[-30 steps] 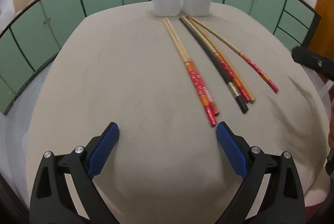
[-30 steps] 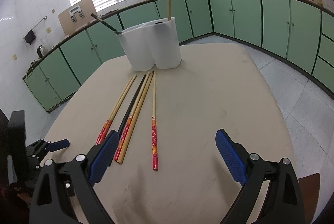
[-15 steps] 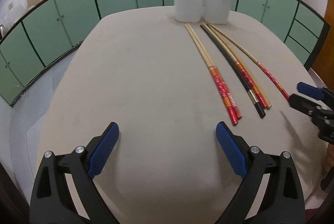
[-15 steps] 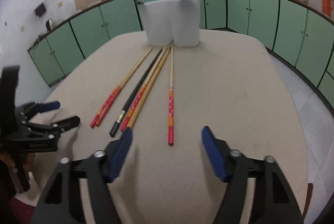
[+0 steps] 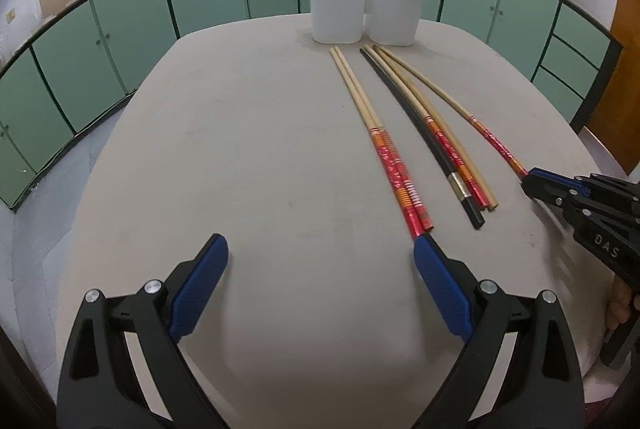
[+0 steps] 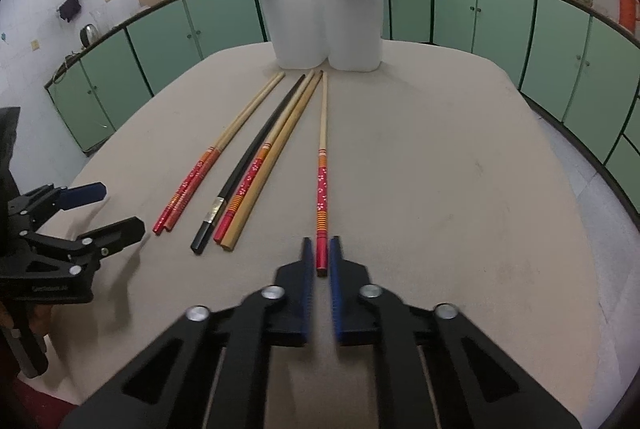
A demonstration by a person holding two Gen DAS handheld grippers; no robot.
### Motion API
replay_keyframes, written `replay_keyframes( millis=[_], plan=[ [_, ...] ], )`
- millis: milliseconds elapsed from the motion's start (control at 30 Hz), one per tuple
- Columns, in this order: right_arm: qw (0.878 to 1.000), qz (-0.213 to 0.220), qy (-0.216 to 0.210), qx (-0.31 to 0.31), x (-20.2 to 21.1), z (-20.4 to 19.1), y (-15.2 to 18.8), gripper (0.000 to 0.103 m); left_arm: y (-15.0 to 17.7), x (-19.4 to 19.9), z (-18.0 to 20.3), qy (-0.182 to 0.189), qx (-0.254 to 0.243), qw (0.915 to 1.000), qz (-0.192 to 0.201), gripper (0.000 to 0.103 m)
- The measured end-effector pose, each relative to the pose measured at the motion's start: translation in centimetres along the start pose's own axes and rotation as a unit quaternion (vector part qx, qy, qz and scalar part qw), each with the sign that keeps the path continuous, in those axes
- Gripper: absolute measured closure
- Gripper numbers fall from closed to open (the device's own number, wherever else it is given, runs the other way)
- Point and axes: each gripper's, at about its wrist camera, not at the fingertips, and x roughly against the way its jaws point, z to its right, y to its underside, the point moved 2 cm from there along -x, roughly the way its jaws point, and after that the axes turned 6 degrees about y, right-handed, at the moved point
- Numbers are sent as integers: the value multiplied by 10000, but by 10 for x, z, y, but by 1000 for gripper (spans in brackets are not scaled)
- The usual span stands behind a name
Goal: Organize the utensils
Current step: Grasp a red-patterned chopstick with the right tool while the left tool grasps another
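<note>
We see the right gripper [image 6: 321, 261] closed on the red end of a single chopstick [image 6: 322, 157], which lies on the table [image 6: 440, 189] beside the other chopsticks [image 6: 256, 165]. The left gripper [image 5: 320, 281] hangs wide above the table, holding nothing.

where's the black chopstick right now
The black chopstick lies on the table, left of centre in the right wrist view, between the red-ended pair and two more chopsticks.

Bare table [image 5: 224, 133] lies open toward 10 o'clock; chopsticks [image 5: 380, 137] and white holder [image 5: 366, 5] block 12 to 2.
</note>
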Motion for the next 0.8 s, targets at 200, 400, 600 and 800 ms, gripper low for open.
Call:
replay_keyframes(
  millis=[200,400,600,800],
  plan=[
    [10000,22,67,-7,4,0,3,97,1,-4,7,84,-75,9999,-50,12],
    [10000,29,33,-15,3,3,2,97,0,-10,10,24,-57,10000,-77,17],
    [10000,34,-10,-50,3,4,2,97,-1,-12,6,-65,-2,9999,-108,17],
    [10000,37,-12,-53,3,4,2,97,0,-6,-13,-313,220,9992,-104,17]
  ],
)
